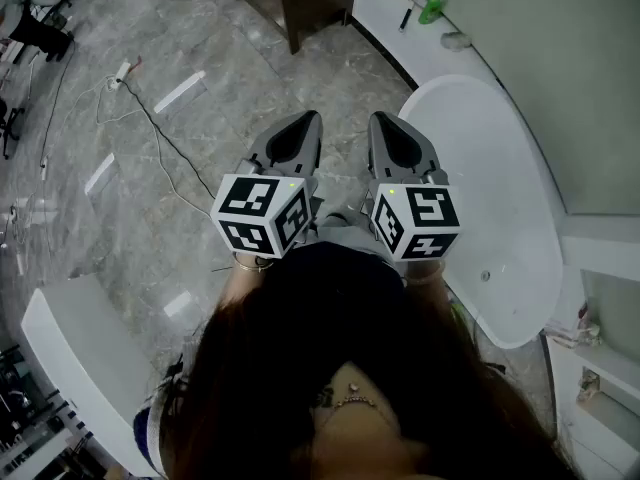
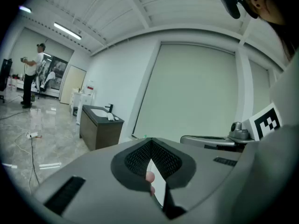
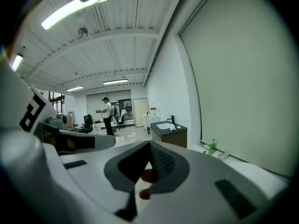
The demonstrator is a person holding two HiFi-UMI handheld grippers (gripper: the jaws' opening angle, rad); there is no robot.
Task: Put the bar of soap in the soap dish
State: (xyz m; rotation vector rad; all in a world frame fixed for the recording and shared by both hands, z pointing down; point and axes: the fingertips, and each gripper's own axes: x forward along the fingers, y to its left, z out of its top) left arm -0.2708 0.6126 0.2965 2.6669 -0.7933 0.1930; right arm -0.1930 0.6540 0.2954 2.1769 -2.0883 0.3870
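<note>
My left gripper (image 1: 309, 119) and right gripper (image 1: 379, 119) are held side by side at waist height over the marble floor, pointing slightly down toward the far wall. Both are shut with nothing between their pads, as the left gripper view (image 2: 150, 142) and the right gripper view (image 3: 150, 144) also show. On the white ledge beyond the bathtub stand a green bottle (image 1: 432, 8) (image 3: 212, 146) and a small pale oval thing (image 1: 455, 40). It is too small to tell whether it is the soap or the soap dish. No bar of soap is plainly in view.
A white bathtub (image 1: 505, 198) lies right of my grippers. A dark vanity cabinet (image 1: 300, 3) (image 2: 100, 125) with a sink stands ahead. A cable (image 1: 150, 118) trails across the floor at left. A person (image 3: 107, 115) stands far back in the room.
</note>
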